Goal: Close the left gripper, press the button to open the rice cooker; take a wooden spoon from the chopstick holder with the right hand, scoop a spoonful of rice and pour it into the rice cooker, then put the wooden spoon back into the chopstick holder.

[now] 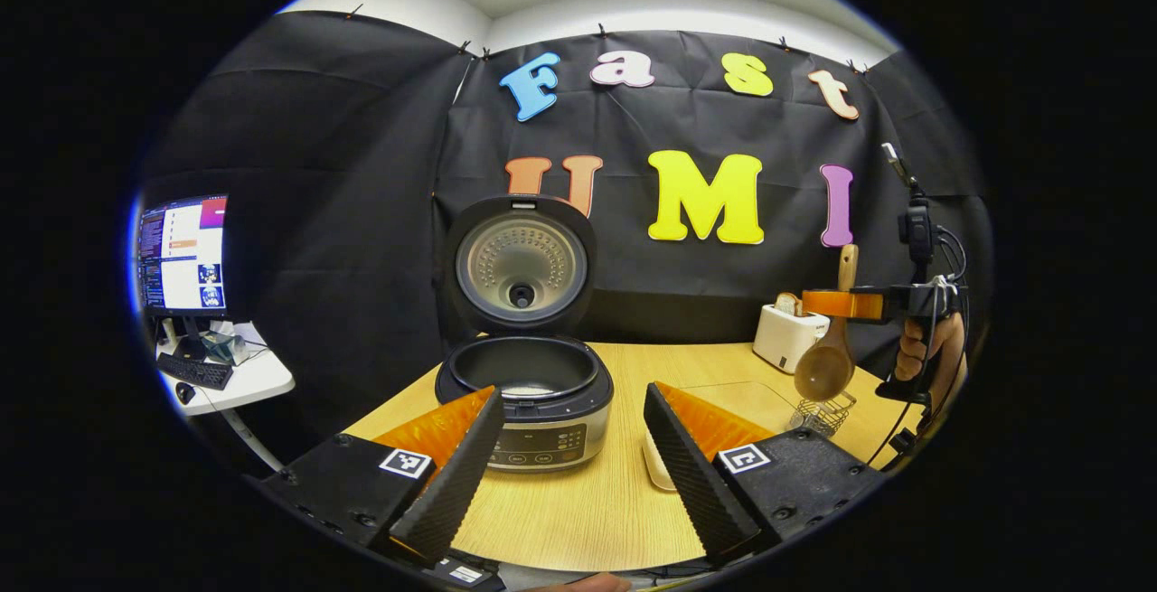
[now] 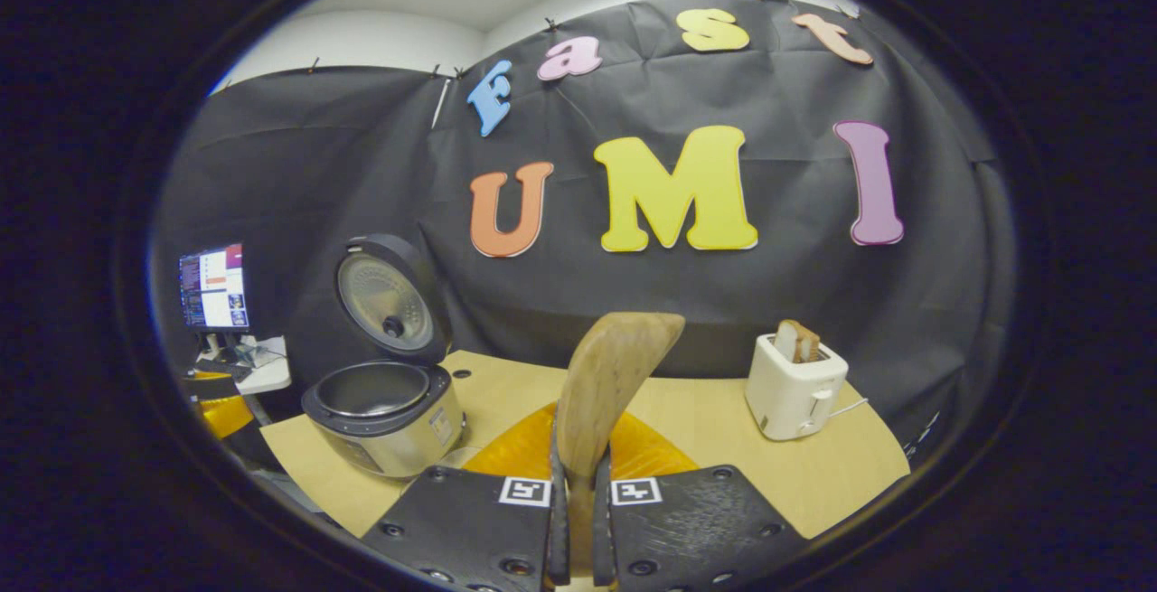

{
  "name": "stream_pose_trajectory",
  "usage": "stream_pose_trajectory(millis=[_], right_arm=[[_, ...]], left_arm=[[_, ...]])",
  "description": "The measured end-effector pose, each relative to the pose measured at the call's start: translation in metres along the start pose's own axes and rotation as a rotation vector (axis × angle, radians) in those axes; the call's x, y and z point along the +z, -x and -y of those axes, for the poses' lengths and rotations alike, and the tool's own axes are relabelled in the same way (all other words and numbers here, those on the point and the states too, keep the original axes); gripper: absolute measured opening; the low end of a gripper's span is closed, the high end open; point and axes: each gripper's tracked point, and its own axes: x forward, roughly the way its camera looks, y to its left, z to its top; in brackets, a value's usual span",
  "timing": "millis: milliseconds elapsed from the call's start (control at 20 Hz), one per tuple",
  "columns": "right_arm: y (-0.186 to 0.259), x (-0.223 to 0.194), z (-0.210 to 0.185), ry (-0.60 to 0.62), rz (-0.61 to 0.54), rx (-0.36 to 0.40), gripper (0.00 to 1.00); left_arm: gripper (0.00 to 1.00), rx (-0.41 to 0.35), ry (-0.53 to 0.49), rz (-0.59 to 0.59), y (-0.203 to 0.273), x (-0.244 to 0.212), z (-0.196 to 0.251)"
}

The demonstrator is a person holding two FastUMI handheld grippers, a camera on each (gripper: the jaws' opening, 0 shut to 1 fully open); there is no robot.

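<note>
The rice cooker (image 1: 524, 393) stands on the table (image 1: 578, 502) with its lid up, at twelve o'clock from the left gripper (image 1: 574, 447), whose fingers are spread apart. At three o'clock, the right gripper (image 1: 845, 305) clamps the wooden spoon (image 1: 827, 361), bowl down, just above the wire chopstick holder (image 1: 823, 413), near a toaster (image 1: 786, 334).

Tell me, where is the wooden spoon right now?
In the left gripper view, the wooden spoon hangs at the right in the right gripper, above the wire chopstick holder, beside the toaster.
</note>
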Motion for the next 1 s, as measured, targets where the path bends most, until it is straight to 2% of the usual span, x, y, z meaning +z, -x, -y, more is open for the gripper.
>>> stream_pose_trajectory(millis=[250, 300, 350, 450, 500, 550, 700, 850, 900, 1000], right_arm=[[-0.036, -0.036, -0.027, -0.021, -0.047, -0.037, 0.09], [-0.044, -0.047, -0.029, -0.026, -0.065, -0.045, 0.09], [-0.052, -0.058, -0.031, -0.023, -0.079, -0.055, 0.1], [-0.063, -0.078, -0.031, -0.004, -0.105, -0.089, 0.1], [-0.066, -0.086, -0.03, 0.007, -0.115, -0.112, 0.1], [-0.069, -0.092, -0.031, 0.023, -0.117, -0.124, 0.1], [-0.07, -0.106, -0.031, 0.09, -0.135, -0.165, 0.1], [-0.07, -0.121, -0.028, 0.095, -0.173, -0.208, 0.1], [-0.071, -0.124, -0.028, 0.109, -0.177, -0.222, 0.1], [-0.073, -0.13, -0.024, 0.175, -0.186, -0.268, 0.1]], left_arm=[[0.99, 0.005, -0.03, -0.013, -0.006, -0.015, -0.007], [0.95, 0.014, -0.041, -0.021, -0.006, -0.019, -0.011], [0.99, 0.025, -0.047, -0.027, -0.007, -0.022, -0.015], [0.99, 0.033, -0.039, -0.044, -0.008, -0.029, -0.019], [0.96, 0.029, -0.032, -0.055, -0.007, -0.032, -0.019], [0.99, 0.024, -0.031, -0.053, -0.006, -0.032, -0.019], [0.99, 0.027, -0.032, -0.046, -0.005, -0.032, -0.028], [0.99, 0.039, -0.012, -0.027, -0.004, -0.032, -0.036], [0.95, 0.032, -0.009, -0.03, -0.005, -0.034, -0.035], [0.99, 0.032, -0.005, -0.042, -0.005, -0.039, -0.039]])
